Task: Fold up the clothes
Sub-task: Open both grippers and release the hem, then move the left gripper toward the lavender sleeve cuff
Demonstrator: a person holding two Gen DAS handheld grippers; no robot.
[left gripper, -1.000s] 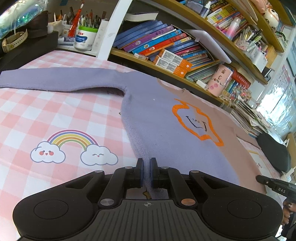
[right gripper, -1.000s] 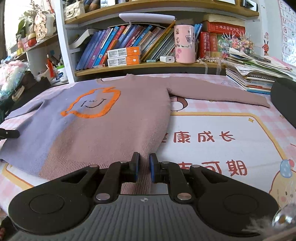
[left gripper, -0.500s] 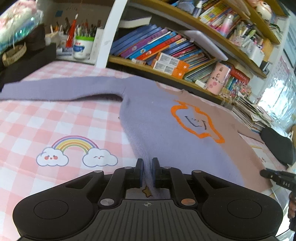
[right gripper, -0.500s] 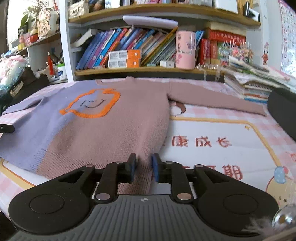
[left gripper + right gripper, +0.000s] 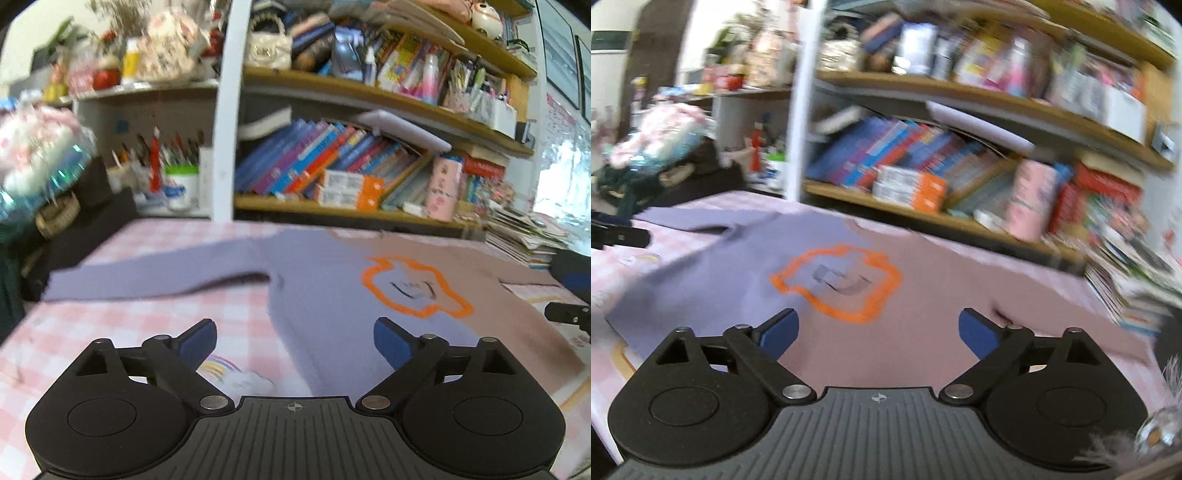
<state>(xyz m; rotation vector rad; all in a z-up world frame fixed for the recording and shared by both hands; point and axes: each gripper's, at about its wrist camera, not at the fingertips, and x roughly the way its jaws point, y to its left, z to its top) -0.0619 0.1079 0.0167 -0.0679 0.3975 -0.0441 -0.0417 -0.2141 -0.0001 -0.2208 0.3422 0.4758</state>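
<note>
Your left gripper (image 5: 294, 338) has its jaws spread wide, nothing between the blue pads (image 5: 195, 339). It sits over the near left side edge of the sweater (image 5: 332, 295), which runs down between the two fingers.

Your right gripper (image 5: 877, 328) is likewise spread wide and empty, positioned over the sweater's (image 5: 923, 295) near lower half; the orange outline design (image 5: 838, 282) shows just beyond the gap between the fingers.

The sweater lies spread flat on the pink checked tablecloth (image 5: 122, 314), front side up, lavender on one half and dusty pink on the other. Its lavender sleeve (image 5: 155, 275) stretches out sideways from the body across the cloth. The orange design (image 5: 417, 291) sits mid-chest, straddling the colour boundary.

Beyond the sweater's collar end stands the bookshelf (image 5: 351, 206), with a row of books (image 5: 314, 162) and a pink cup (image 5: 441, 188) on its lowest board. The right wrist view is motion-blurred.
</note>
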